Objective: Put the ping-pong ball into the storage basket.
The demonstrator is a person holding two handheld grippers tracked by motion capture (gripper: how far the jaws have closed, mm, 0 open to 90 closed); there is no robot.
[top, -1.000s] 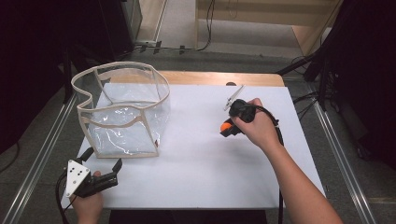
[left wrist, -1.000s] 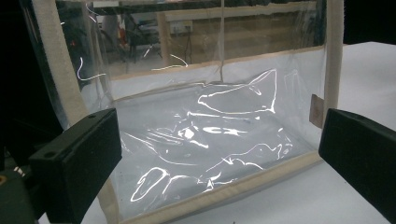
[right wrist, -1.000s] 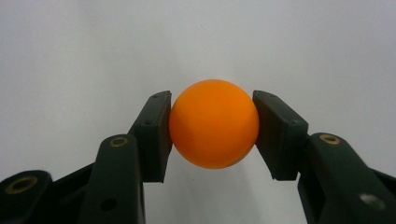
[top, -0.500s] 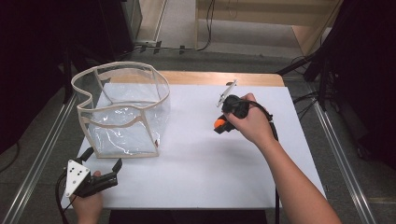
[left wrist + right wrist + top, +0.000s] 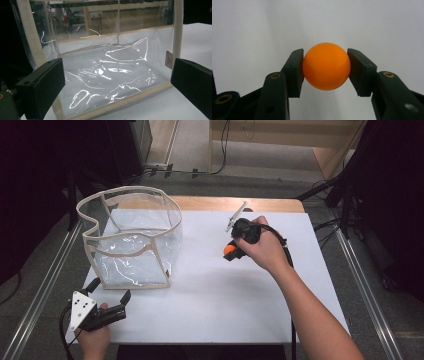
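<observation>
An orange ball [image 5: 326, 66] sits pinched between the two black jaws of my right gripper [image 5: 230, 253], which hangs over the white table top right of centre. The same ball [image 5: 228, 250] shows as a small orange spot at the jaw tips. A clear plastic bag with beige trim [image 5: 131, 237] stands open-topped at the left of the table. My left gripper [image 5: 109, 299] rests near the front left corner, jaws wide apart and empty, pointing at the bag [image 5: 112, 72], whose front wall is close ahead.
The white sheet [image 5: 210, 295] covers the table, with a strip of bare wood [image 5: 210, 203] at the far edge. Metal rails [image 5: 45, 280] run along both sides. Cables trail from both grippers.
My right gripper has carried the orange ball leftward and a little away from the person. The left gripper and the bag have stayed put.
</observation>
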